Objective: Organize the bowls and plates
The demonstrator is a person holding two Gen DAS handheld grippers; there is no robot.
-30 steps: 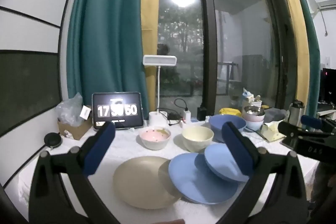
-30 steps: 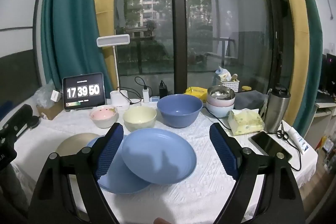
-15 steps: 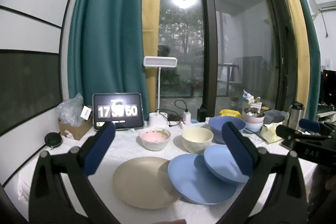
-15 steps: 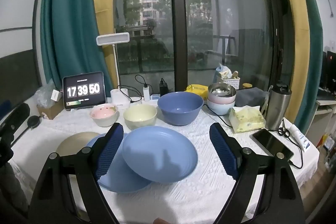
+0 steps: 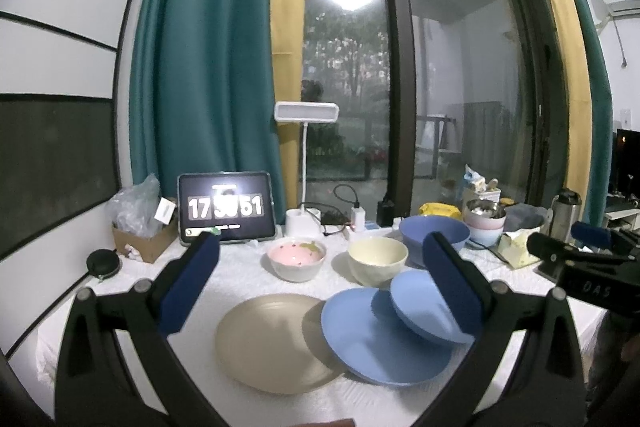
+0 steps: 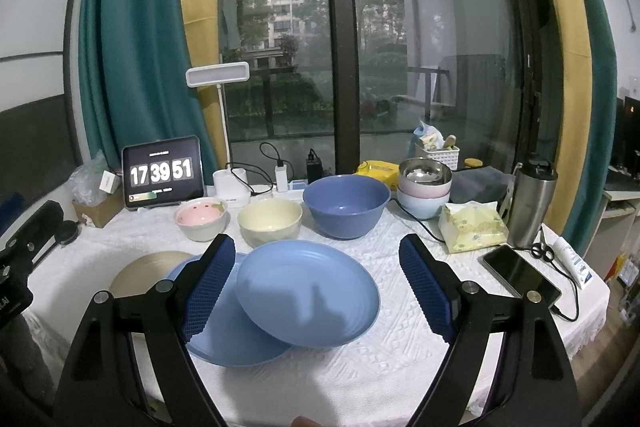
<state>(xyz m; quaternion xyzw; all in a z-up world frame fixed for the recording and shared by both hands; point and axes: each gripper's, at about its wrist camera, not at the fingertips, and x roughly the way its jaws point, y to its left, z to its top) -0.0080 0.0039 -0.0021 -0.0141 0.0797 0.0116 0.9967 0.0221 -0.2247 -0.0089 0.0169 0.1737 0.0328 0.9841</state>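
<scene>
Plates sat unstacked at the near edge of the table: a small blue plate tilted with its left rim propped on a larger blue plate, and a beige plate at that one's 9 o'clock, touching or slightly under it. Three bowls, pink, cream and dark blue, lined up toward 12 o'clock. Both claws hung above the table, spread wide and empty: the right gripper framed the small plate, the left gripper the gap between beige and blue. A good start, I judged, was pinching the propped plate's raised rim (a flat rim offers little purchase), then nesting by size.
</scene>
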